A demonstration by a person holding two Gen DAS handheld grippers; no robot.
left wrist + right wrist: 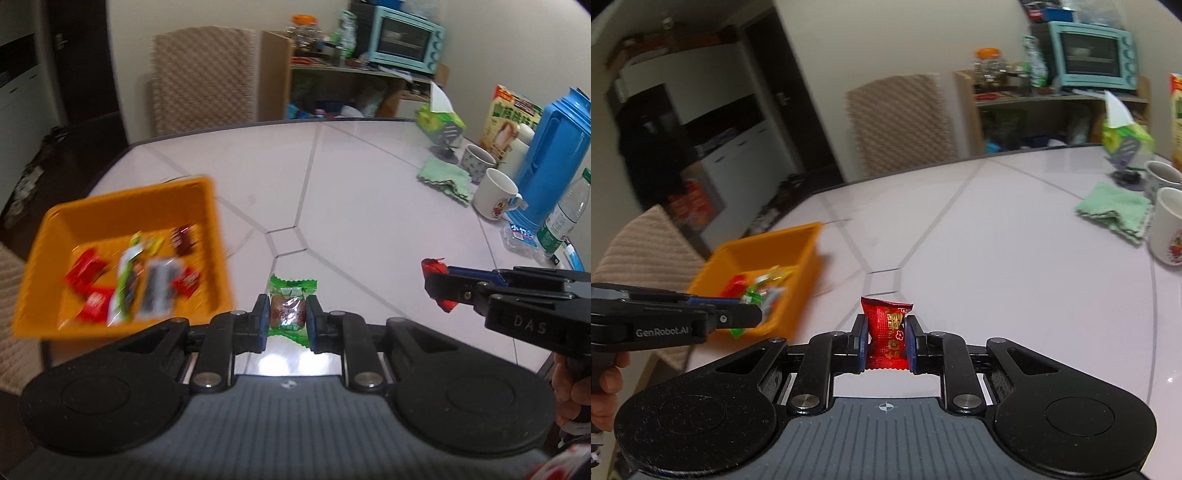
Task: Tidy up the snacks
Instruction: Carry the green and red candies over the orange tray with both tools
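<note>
My left gripper [287,320] is shut on a green-wrapped candy [289,310], held above the pale table. It also shows at the left of the right wrist view as the left gripper [753,314], in front of the orange bin. My right gripper [886,341] is shut on a red snack packet [888,334]; in the left wrist view the right gripper [434,286] comes in from the right with the red snack packet [436,266] sticking out. The orange bin [55,236] stands at the table's left edge with several wrapped snacks [129,284] inside. The orange bin [798,240] looks blurred.
Along the table's right side stand two mugs [493,195], a green cloth [445,179], a tissue box [439,120], a blue thermos jug [554,162] and a water bottle [565,218]. A chair [203,77] and a shelf with a teal oven [406,38] are behind the table.
</note>
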